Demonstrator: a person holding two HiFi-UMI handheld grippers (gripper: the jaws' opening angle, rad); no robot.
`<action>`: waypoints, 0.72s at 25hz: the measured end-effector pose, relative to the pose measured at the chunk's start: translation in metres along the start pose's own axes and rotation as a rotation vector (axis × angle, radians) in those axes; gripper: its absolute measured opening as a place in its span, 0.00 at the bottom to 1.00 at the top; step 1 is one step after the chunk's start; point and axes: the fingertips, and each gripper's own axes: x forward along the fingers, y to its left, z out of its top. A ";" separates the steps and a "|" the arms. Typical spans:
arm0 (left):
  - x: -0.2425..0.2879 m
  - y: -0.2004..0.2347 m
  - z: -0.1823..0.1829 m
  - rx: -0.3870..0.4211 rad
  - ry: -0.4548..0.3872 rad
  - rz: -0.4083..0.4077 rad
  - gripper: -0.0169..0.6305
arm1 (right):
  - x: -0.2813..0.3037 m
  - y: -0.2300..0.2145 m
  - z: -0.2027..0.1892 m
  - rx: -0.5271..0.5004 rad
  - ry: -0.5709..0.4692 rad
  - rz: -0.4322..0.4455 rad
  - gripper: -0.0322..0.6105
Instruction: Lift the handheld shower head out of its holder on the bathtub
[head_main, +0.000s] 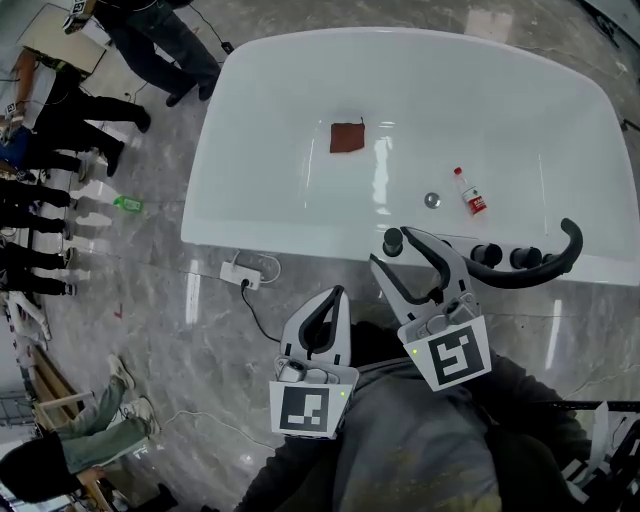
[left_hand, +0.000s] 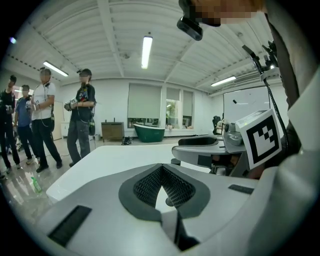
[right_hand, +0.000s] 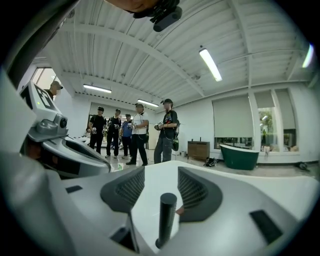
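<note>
— Where is the shower head?

— Lower middle of the head view. The shower head (head_main: 393, 240) shows from above as a round, matte black cap on the near rim of the bathtub (head_main: 250, 110). In my right gripper view, the shower head (right_hand: 166, 220) is a slim, smooth black cylinder standing upright, with a flat top.

— Are your tongs on it?

— Not gripping. My right tongs (head_main: 392, 247) (right_hand: 161, 172) stand apart, with one grey jaw on each side of the cylinder. Their dark ribbed pads are clear of it. My left tongs (head_main: 338, 295) (left_hand: 161, 167) are to the lower left, short of the rim. Their tips are together with nothing clamped, and the mesh-textured pads leave only a narrow peaked gap below the tips.

— And the tub?

— Glossy white, smooth and rounded. Inside it lie a flat brown square cloth (head_main: 347, 137), a small round metal drain (head_main: 432, 200) and a small clear bottle (head_main: 470, 190) with a red label. On the rim to the right of the shower head sit round black knobs (head_main: 487, 255), and a curved black spout (head_main: 545, 268) sweeps towards the right edge.

— The floor?

— The floor (head_main: 150, 300) is polished grey stone with pale veins. A white power strip (head_main: 240, 272) with a black cable lies just beside the tub's lower-left edge.
</note>
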 end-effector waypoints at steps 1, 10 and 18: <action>0.004 0.002 -0.007 0.001 0.006 0.002 0.03 | 0.004 -0.002 -0.008 0.002 0.003 -0.002 0.36; 0.029 0.011 -0.055 -0.001 0.045 0.016 0.03 | 0.026 -0.013 -0.069 0.019 0.035 -0.007 0.39; 0.033 0.017 -0.068 -0.020 0.074 0.046 0.03 | 0.037 -0.014 -0.103 0.048 0.118 0.000 0.27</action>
